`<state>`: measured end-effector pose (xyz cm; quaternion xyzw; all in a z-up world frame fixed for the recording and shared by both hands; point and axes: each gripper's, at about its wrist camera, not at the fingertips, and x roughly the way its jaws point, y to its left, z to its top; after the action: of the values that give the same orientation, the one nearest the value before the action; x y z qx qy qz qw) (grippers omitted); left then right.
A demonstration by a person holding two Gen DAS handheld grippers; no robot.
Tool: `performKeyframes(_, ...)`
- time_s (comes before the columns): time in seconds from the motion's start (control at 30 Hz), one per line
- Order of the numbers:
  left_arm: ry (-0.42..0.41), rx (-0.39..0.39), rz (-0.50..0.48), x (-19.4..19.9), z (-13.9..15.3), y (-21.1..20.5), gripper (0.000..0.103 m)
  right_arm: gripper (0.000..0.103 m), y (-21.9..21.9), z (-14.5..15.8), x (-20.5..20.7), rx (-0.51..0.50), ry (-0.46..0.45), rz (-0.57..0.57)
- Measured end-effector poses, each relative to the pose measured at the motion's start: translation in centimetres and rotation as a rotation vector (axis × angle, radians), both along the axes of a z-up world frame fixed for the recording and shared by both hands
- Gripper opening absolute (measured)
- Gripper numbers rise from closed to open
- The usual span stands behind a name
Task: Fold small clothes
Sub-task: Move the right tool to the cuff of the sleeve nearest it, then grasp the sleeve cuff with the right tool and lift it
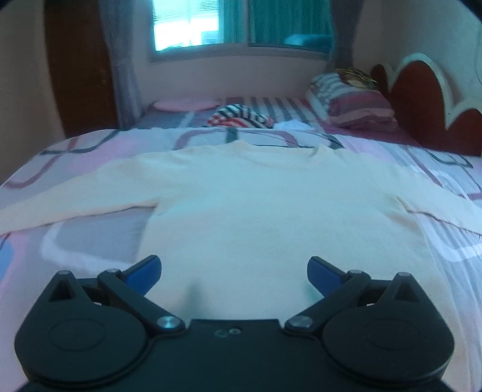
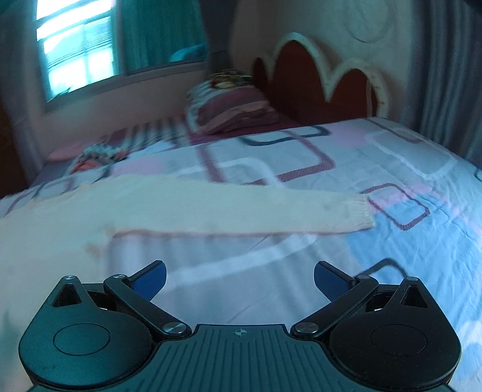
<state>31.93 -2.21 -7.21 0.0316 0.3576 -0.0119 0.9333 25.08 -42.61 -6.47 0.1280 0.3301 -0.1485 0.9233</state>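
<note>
A cream long-sleeved sweater [image 1: 241, 205] lies flat on the bed with both sleeves spread out to the sides and its neckline at the far end. My left gripper [image 1: 234, 273] is open and empty, hovering over the lower middle of the sweater's body. In the right wrist view the sweater's right sleeve [image 2: 241, 211] stretches rightward to its ribbed cuff [image 2: 360, 215]. My right gripper [image 2: 240, 277] is open and empty, above the bedsheet just below that sleeve, to the right of the sweater's body.
The bed has a pink, blue and white patterned sheet [image 1: 90, 241]. A striped garment [image 1: 241, 119] lies beyond the sweater. Folded bedding and a pillow [image 1: 355, 99] sit at the red headboard [image 1: 427, 99]. A window [image 1: 186, 24] is behind.
</note>
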Motion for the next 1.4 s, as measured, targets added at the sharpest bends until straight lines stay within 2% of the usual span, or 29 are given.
performKeyframes(0.07,0.009,0.011,-0.02,0.9,-0.4,-0.5,0.103,0.103,-2.3,-0.7,1.1,0.02,-0.009,-0.055)
performKeyframes(0.2,0.036,0.038,0.023,2.8,-1.8,-1.4,0.103,0.103,-6.9,-2.5,2.9,0.053,-0.019,-0.164)
performKeyframes(0.33,0.021,0.04,-0.021,4.1,-2.4,-2.2,0.103,0.102,-9.5,-3.8,3.4,0.073,-0.026,-0.226)
performKeyframes(0.37,0.014,0.041,-0.039,4.3,-2.4,-2.4,0.103,0.098,-10.0,-4.1,3.5,0.076,-0.028,-0.236)
performKeyframes(0.4,0.007,0.045,-0.053,4.5,-2.4,-2.6,0.103,0.083,-10.5,-4.3,3.5,0.086,-0.029,-0.245)
performKeyframes(0.43,-0.001,0.051,-0.057,4.7,-2.4,-2.7,0.103,0.073,-10.9,-4.5,3.5,0.101,-0.026,-0.253)
performKeyframes(0.63,-0.047,0.062,-0.063,5.6,-1.9,-2.7,0.103,0.071,-13.9,-6.0,2.9,0.199,-0.039,-0.364)
performKeyframes(0.7,-0.049,0.063,-0.063,6.2,-1.8,-2.4,0.103,0.065,-14.9,-6.4,2.7,0.25,-0.056,-0.4)
performKeyframes(0.87,-0.015,0.019,-0.029,7.8,-2.4,-1.4,0.103,0.057,-15.6,-6.5,3.1,0.272,-0.089,-0.393)
performKeyframes(1.07,-0.013,0.026,-0.003,8.4,-2.4,-0.6,0.103,0.03,-15.6,-6.8,3.1,0.286,-0.109,-0.412)
performKeyframes(1.1,-0.015,0.029,-0.006,8.5,-2.3,-0.4,0.103,0.01,-15.6,-6.9,3.3,0.287,-0.112,-0.404)
performKeyframes(1.13,-0.012,0.033,-0.005,8.7,-2.2,-0.2,0.103,0.001,-15.6,-7.0,3.5,0.301,-0.112,-0.394)
performKeyframes(1.27,-0.023,0.031,0.002,8.9,-1.7,1.2,0.103,0.001,-14.7,-6.4,5.0,0.283,-0.126,-0.369)
performKeyframes(1.4,-0.019,0.028,0.012,9.0,-1.1,3.0,0.103,0.001,-12.1,-5.1,7.5,0.263,-0.154,-0.288)
